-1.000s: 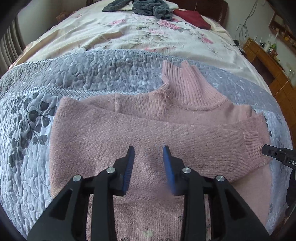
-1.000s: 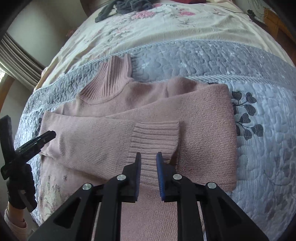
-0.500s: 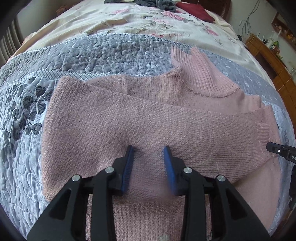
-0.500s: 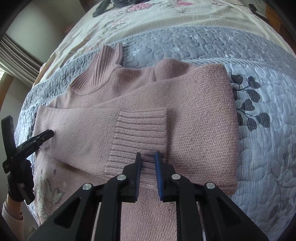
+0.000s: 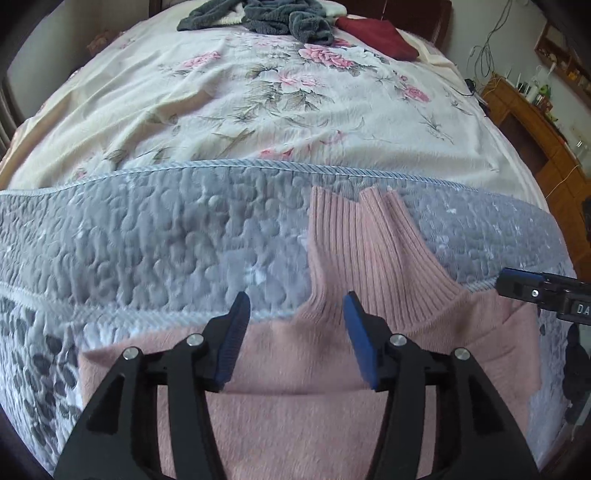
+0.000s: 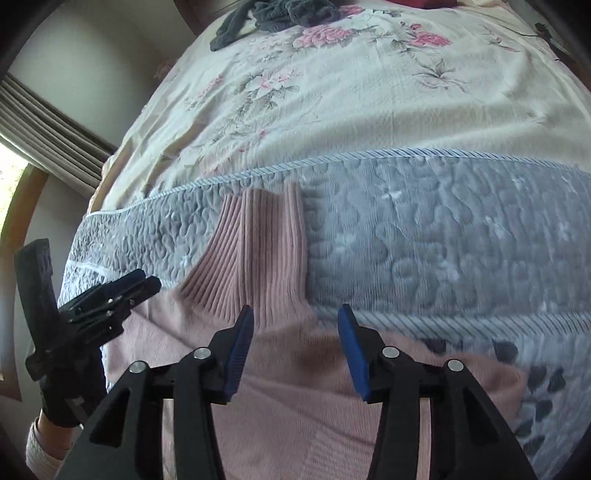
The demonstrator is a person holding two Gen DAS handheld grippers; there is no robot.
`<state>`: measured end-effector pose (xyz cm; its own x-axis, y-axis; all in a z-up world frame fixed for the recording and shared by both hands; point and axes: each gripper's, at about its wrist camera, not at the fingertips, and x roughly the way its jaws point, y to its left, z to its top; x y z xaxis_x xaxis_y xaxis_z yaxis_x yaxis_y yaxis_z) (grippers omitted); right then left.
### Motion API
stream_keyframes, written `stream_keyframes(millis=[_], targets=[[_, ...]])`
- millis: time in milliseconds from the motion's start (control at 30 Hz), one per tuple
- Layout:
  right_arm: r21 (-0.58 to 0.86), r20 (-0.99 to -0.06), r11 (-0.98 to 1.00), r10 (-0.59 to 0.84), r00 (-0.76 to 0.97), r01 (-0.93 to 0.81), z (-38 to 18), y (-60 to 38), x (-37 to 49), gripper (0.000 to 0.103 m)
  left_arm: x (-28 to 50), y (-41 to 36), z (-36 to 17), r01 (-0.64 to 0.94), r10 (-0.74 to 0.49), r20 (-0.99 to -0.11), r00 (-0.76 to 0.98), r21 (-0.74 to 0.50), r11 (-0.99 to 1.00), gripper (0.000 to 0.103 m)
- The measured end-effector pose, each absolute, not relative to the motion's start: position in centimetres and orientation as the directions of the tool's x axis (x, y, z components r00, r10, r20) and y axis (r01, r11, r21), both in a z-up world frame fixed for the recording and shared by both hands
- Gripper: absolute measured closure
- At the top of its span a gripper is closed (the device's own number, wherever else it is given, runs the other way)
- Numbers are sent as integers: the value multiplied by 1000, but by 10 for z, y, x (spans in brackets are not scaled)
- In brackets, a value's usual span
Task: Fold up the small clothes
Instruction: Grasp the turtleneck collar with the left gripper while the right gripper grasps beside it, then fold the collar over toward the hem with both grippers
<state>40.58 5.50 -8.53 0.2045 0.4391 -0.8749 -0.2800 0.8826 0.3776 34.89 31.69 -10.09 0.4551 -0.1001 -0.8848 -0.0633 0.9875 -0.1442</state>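
A pink knit sweater [image 5: 295, 424] lies flat on the grey quilted blanket [image 5: 147, 251], its sleeves folded across the body. Its ribbed turtleneck collar [image 5: 362, 251] points toward the far end of the bed. My left gripper [image 5: 295, 306] is open, hovering over the shoulder area just left of the collar base, with nothing between its fingers. My right gripper [image 6: 295, 317] is open too, above the sweater [image 6: 295, 406] just right of the collar [image 6: 258, 251]. Each gripper shows in the other's view: the right gripper [image 5: 535, 291] and the left gripper [image 6: 122, 288], held by a gloved hand [image 6: 70, 398].
Beyond the blanket [image 6: 443, 240] stretches a cream floral bedspread [image 5: 258, 110]. A heap of dark grey clothes [image 5: 269, 14] and a dark red item [image 5: 376, 31] lie at the far end. Wooden furniture [image 5: 535, 122] stands along the right side; curtains [image 6: 48, 122] hang at the left.
Both grippers moved from over the folded sleeves up to the collar end of the sweater. The right gripper went from nearly shut at the cuff to wide open; the left opened wider.
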Motion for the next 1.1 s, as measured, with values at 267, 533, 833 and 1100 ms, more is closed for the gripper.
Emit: stream_keyframes(millis=[267,533,833,1100], targets=[[397,-883,879,444,153,-264,-136,95,465,55,408,301,-148,-47,-140,-917,373,-169,984,53],[428,-858,850,489,158,-307,-148,102,468,91,413,296,-158,-17,-203,-894,400,-229,973,96],[472,-734,751,625,266,-462,-76,66,412,92,354,306,-100,105,-328,-762,559,-327,939,97],[443,-695,681,672,257,-583,-43,55,338,93,282,311,-77,200,-398,-703,590,-350,915,97]])
